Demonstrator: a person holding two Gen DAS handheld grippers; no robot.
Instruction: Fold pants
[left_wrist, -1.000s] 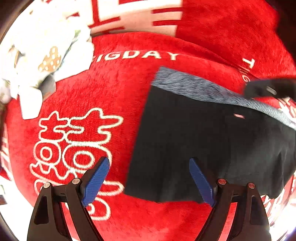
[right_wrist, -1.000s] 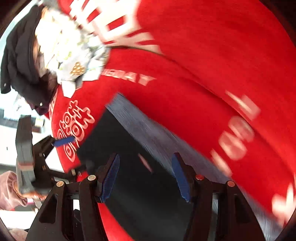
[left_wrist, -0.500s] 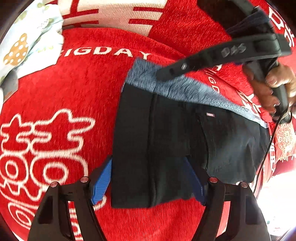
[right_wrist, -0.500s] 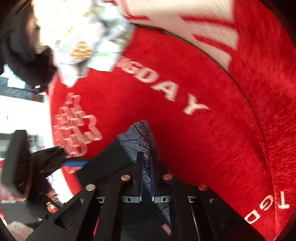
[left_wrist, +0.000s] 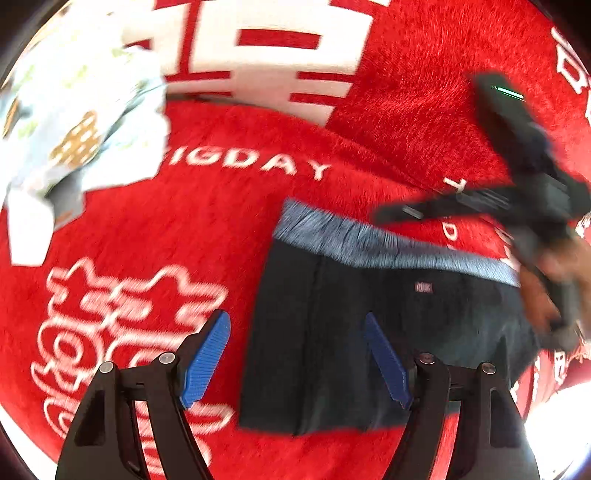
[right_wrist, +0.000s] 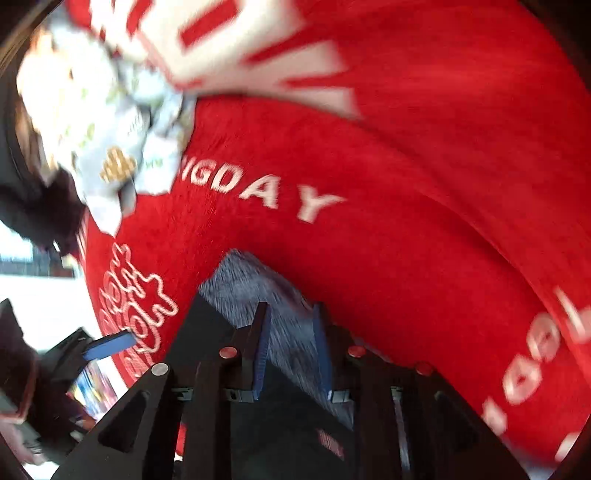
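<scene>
Folded black pants (left_wrist: 354, 332) with a grey-blue waistband (left_wrist: 369, 243) lie flat on a red plush blanket (left_wrist: 221, 221). My left gripper (left_wrist: 297, 360) is open above the pants' left part, its blue pads apart and empty. My right gripper (right_wrist: 291, 350) is open with a narrow gap, hovering over the grey waistband (right_wrist: 251, 288); nothing is between its pads. The right gripper also shows in the left wrist view (left_wrist: 517, 199), held by a hand above the waistband's right end.
A pale printed garment (left_wrist: 74, 140) lies bunched at the far left of the blanket. A dark garment (right_wrist: 33, 206) lies beyond it. White lettering and a red-white cushion (left_wrist: 258, 55) are behind. The blanket's edge runs along the near side.
My right gripper was shut at the waistband half a second ago; it has opened slightly and pulled back. My left gripper has drawn back and shifted left, staying open.
</scene>
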